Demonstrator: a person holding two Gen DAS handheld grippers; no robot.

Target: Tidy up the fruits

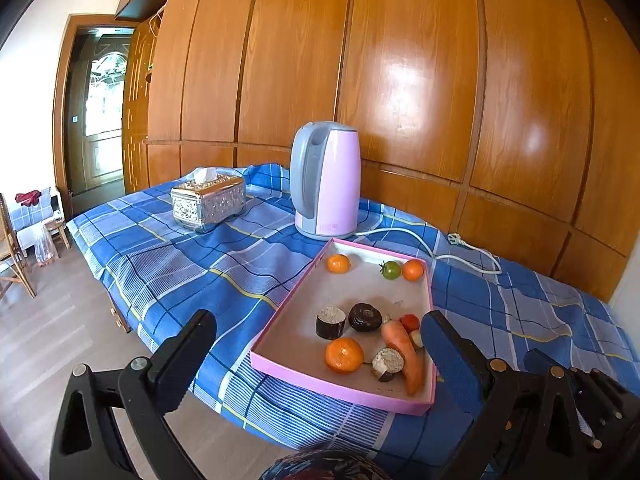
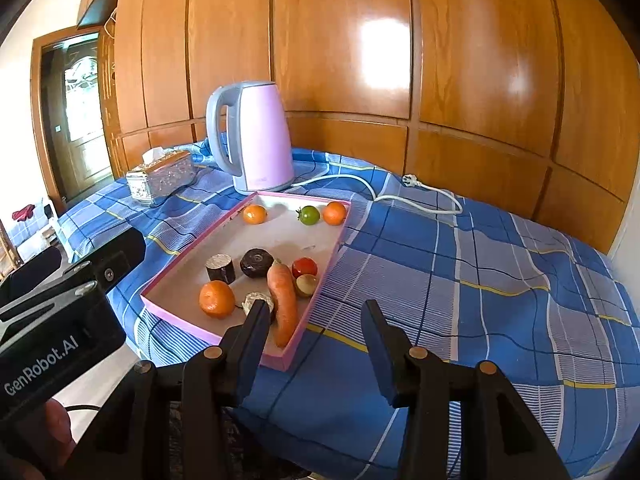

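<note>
A pink tray [image 1: 276, 376] [image 2: 224, 224] lies on the blue checked cloth. In it are a near orange [image 1: 344, 355] [image 2: 216, 299], two far oranges [image 1: 338, 263] [image 1: 413, 270], a green tomato [image 1: 391, 269] [image 2: 309, 215], a red tomato [image 2: 304, 267], a carrot [image 1: 404, 350] [image 2: 283, 300] and dark sugarcane pieces [image 1: 330, 322] [image 2: 221, 268]. My left gripper [image 1: 318, 360] is open and empty, held in front of the tray's near edge. My right gripper [image 2: 316, 340] is open and empty at the tray's near right corner.
A pink and grey kettle [image 1: 326, 180] [image 2: 256, 136] stands behind the tray, its white cord and plug [image 1: 456, 239] [image 2: 408, 180] trailing right. A silver tissue box [image 1: 208, 202] [image 2: 160, 176] sits at the far left. Wooden wardrobe panels [image 1: 400, 60] back the table.
</note>
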